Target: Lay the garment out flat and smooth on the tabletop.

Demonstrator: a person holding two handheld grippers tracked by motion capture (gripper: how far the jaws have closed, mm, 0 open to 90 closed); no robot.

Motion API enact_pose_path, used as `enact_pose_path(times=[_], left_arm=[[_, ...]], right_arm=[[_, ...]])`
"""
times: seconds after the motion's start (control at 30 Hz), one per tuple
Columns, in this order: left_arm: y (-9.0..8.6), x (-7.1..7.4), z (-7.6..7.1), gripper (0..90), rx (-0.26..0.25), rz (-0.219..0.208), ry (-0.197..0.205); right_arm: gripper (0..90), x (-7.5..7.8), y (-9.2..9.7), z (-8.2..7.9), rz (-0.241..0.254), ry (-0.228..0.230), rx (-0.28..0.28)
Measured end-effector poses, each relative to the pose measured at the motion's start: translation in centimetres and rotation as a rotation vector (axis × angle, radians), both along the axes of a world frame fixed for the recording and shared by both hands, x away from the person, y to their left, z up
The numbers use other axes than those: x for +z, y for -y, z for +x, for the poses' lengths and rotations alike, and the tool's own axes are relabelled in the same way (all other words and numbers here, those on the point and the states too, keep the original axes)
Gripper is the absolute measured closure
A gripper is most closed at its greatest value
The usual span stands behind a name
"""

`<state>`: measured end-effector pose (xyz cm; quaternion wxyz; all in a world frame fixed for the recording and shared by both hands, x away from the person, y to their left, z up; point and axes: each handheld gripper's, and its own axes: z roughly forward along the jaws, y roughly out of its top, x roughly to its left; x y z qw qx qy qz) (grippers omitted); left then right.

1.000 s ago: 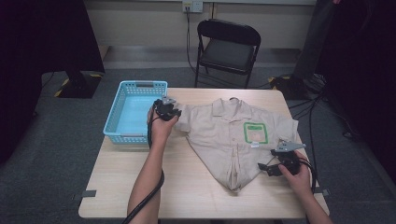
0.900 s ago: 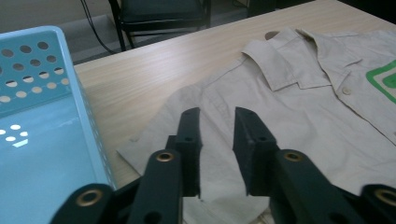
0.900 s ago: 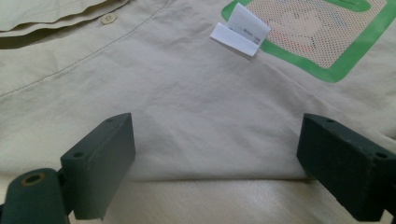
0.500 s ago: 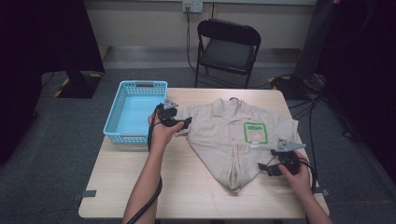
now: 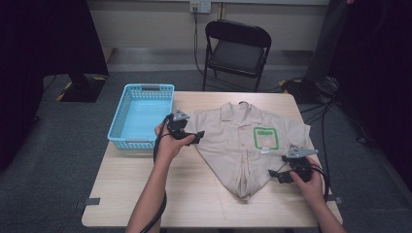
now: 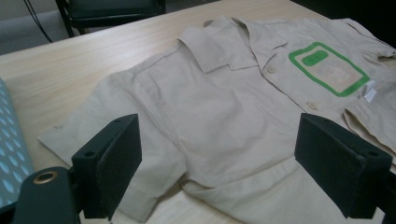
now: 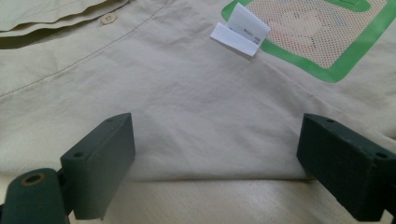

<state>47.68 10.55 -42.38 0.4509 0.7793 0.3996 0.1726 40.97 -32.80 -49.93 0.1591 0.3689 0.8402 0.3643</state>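
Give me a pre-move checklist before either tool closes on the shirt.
1. Left tool open: ok, jaws spread wide above the sleeve fold.
2. Right tool open: ok, jaws apart over the lower side edge.
3. Shirt lying flat on the table: ok, both lower sides already folded in toward the hem.
4. Fabric between the left jaws: not ok, they look to be above the cloth.
5. Basket free of the shirt: ok, it sits apart at the left.
6. White tag out of the right jaws: ok.
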Motion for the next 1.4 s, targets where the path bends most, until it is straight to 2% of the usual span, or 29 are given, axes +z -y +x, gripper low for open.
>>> enact_pose_path(times=[0.27,0.63,0.73,1.07,1.4], left_arm=[[0.3,-0.9,-1.1,15.0,-0.036,0.000,-0.026],[0.5,-1.6,-2.3,14.9,-0.057,-0.002,-0.024],[0.5,-1.8,-2.6,14.8,-0.062,0.013,-0.018],[0.6,-2.9,-3.7,15.0,-0.100,0.015,-0.032],[0.2,-4.1,-4.4,15.1,-0.107,0.030,-0.052]], right_arm=[[10.5,0.0,0.0,0.0,0.000,0.000,0.000],[10.6,0.0,0.0,0.0,0.000,0.000,0.000],[10.5,0.0,0.0,0.0,0.000,0.000,0.000],[10.5,0.0,0.0,0.0,0.000,0.000,0.000],[10.5,0.0,0.0,0.0,0.000,0.000,0.000]])
